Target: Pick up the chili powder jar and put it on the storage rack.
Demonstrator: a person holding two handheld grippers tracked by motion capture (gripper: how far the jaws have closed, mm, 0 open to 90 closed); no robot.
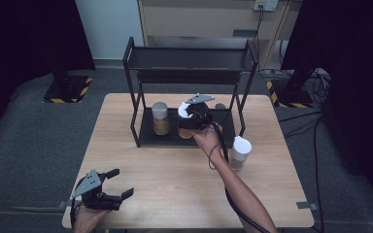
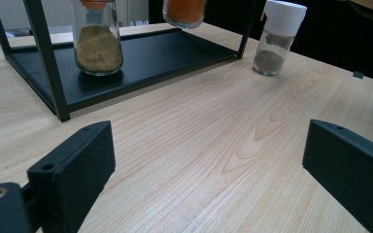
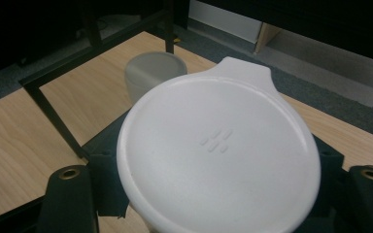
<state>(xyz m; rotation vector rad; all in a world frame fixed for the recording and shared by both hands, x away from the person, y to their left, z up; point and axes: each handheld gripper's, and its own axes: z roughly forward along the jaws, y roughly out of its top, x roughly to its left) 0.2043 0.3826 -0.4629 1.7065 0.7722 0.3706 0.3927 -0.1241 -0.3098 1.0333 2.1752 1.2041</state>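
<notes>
The right tongs (image 1: 190, 121) were clamped on a glass jar of orange powder with a round white lid (image 3: 218, 150). It stood upright, lid up, no words showing. The left tongs (image 1: 116, 183) were wide apart.

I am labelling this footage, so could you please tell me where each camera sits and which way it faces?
High view: fixed above the person's side, looking forward and down on the wooden table and black rack; both forearms, the left gripper and the right gripper show.
Left gripper view: low over the table, facing the rack across its open jaws.
Right gripper view: looking down on the white lid of the orange spice jar that its jaws clamp.
Shared: the high and left gripper views both show the tan spice jar and the white-capped jar.
</notes>
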